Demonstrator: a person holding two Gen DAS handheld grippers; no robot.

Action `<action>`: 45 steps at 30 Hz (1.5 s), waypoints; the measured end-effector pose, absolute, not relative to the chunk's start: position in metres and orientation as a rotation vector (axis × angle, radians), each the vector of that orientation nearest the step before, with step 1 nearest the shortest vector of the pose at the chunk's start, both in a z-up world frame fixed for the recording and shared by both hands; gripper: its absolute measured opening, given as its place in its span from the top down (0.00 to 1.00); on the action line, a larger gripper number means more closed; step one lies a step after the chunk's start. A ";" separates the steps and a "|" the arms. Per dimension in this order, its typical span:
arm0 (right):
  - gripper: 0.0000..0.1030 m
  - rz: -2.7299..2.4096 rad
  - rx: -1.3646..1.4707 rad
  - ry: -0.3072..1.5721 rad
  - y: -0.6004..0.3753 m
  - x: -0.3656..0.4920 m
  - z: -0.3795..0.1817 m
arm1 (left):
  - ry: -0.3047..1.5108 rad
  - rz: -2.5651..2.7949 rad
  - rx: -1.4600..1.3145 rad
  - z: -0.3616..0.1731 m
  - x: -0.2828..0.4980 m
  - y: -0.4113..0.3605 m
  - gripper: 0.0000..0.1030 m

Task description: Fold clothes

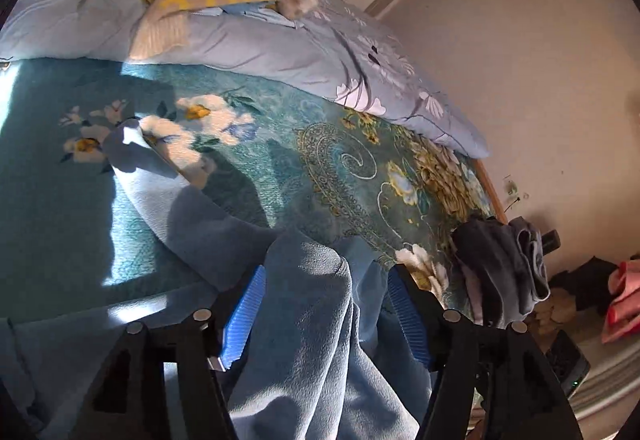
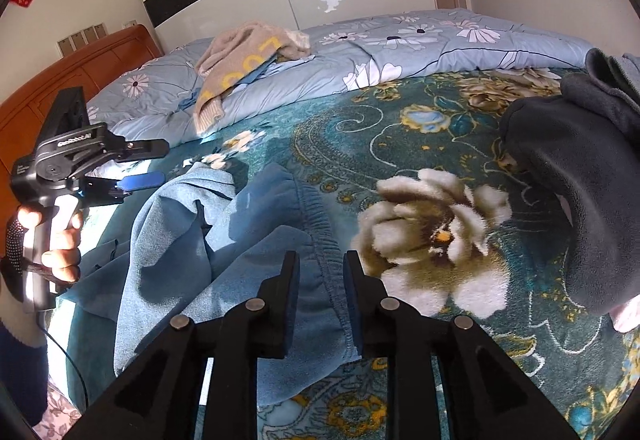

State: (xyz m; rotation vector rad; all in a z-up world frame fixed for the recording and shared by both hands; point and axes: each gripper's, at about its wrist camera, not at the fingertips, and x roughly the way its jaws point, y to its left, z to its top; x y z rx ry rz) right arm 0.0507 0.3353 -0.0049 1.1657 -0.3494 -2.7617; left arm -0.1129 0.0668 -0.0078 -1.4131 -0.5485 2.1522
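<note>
Two grippers in view over a teal floral blanket (image 2: 460, 112). We see the left gripper (image 1: 324, 304) with jaws spread wide, a fold of the blue fleece garment (image 2: 224, 240) bunched loose between its pads. Right gripper (image 2: 322, 292) jaws stand narrowly apart, straddling the garment's elastic waistband, not pressing it. Dark grey folded clothes (image 2: 580, 180) lie to the right on the blanket.

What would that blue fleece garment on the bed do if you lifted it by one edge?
Probably sag and drape: the blue garment already lies in soft folds and bunches. It looks light, being thin at its hem. Its fuzzy nap likely grips rather than slips, so it may drag on the plush blanket instead of sliding freely.
</note>
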 end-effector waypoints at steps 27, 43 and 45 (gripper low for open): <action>0.77 -2.707 0.958 -0.498 0.343 0.092 0.007 | -0.510 2.268 -0.873 0.099 0.075 -0.072 0.86; 0.77 -2.560 1.124 -0.357 0.292 0.021 -0.011 | -0.420 2.344 -1.294 0.010 0.107 -0.134 0.43; 0.73 -2.555 1.161 -0.356 0.293 0.007 -0.014 | -0.416 2.394 -1.274 0.012 0.103 -0.154 0.40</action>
